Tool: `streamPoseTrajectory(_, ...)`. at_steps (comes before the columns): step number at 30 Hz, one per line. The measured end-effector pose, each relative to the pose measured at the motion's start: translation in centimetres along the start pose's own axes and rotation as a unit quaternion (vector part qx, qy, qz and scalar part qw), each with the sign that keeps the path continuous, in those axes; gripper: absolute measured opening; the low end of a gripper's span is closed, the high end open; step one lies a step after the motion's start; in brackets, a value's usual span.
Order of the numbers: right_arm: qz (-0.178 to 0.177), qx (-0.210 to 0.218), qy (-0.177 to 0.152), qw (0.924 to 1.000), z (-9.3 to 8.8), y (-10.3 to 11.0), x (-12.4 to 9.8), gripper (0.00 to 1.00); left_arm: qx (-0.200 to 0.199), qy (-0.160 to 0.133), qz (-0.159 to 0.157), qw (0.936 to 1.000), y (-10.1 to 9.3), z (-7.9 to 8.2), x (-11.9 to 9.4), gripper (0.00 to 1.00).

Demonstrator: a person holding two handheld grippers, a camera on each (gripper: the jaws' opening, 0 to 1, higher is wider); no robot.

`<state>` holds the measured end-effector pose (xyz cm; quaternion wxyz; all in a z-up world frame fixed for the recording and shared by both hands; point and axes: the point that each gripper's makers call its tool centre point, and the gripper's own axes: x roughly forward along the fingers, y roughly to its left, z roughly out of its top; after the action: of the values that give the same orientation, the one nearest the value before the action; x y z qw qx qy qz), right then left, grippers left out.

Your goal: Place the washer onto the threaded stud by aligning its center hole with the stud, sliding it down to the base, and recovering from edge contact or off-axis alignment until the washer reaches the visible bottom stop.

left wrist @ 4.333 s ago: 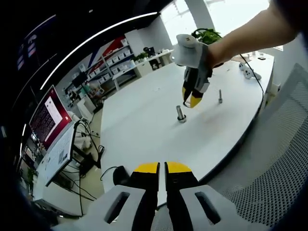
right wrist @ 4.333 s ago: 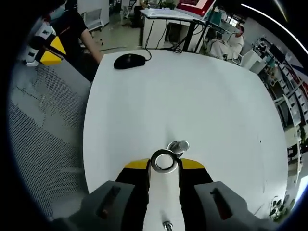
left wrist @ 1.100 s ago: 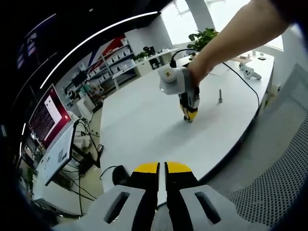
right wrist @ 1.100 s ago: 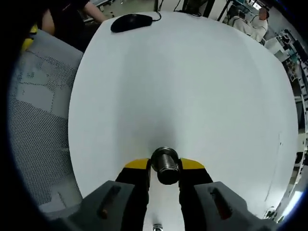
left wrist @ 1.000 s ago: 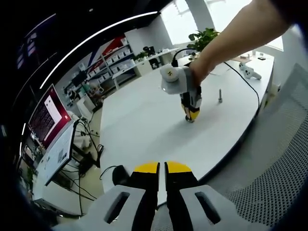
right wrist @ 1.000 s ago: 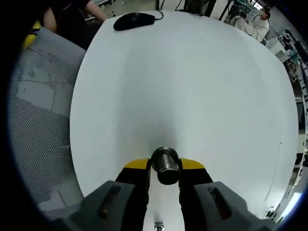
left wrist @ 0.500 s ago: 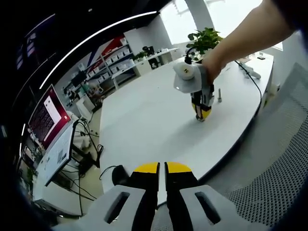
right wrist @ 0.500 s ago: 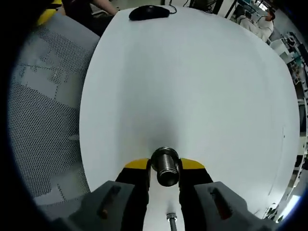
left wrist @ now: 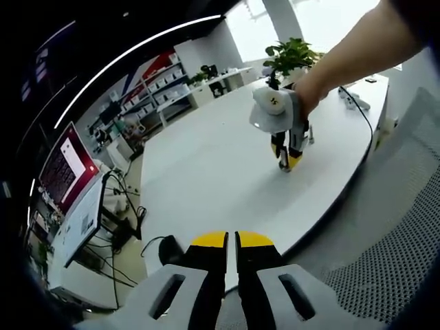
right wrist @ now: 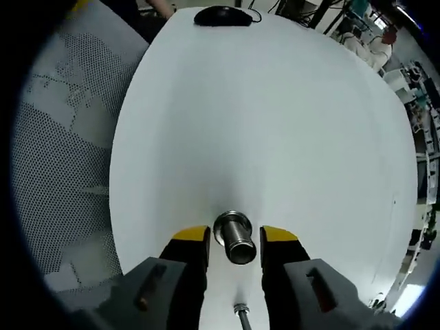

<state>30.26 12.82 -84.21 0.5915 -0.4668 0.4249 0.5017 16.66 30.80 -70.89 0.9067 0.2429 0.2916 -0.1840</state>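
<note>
The short threaded steel stud [right wrist: 235, 238] is being flanked by the right gripper [right wrist: 235, 237], jaws parted, near the white bench [right wrist: 275, 110] edge; the left gripper [left wrist: 230, 240] jaws are being kept closed.

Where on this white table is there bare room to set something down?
The white table is bare across its wide middle, between the black mouse at the far edge and the threaded stud. It is crowded only at the stud, where the right gripper stands, jaws open, with a second slim stud nearby.
</note>
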Motion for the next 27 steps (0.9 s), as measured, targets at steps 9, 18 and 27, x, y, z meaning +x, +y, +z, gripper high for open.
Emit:
streamPoseTrajectory(9,0.006,0.083,-0.051,0.9953,0.4,-0.1,-1.5,0.16,0.003,0.001,-0.005,1.0000,-0.2,0.0,0.0,0.02)
streamPoseTrajectory(18,0.005,0.104,-0.056,0.9930,1.2,0.1,-1.4,0.13,0.003,-0.001,-0.005,1.0000,-0.2,0.1,0.0,0.02)
streamPoseTrajectory(27,0.017,0.084,-0.059,0.9946,3.5,0.7,-1.0,0.13,0.002,-0.003,-0.003,1.0000,-0.2,0.1,0.0,0.02)
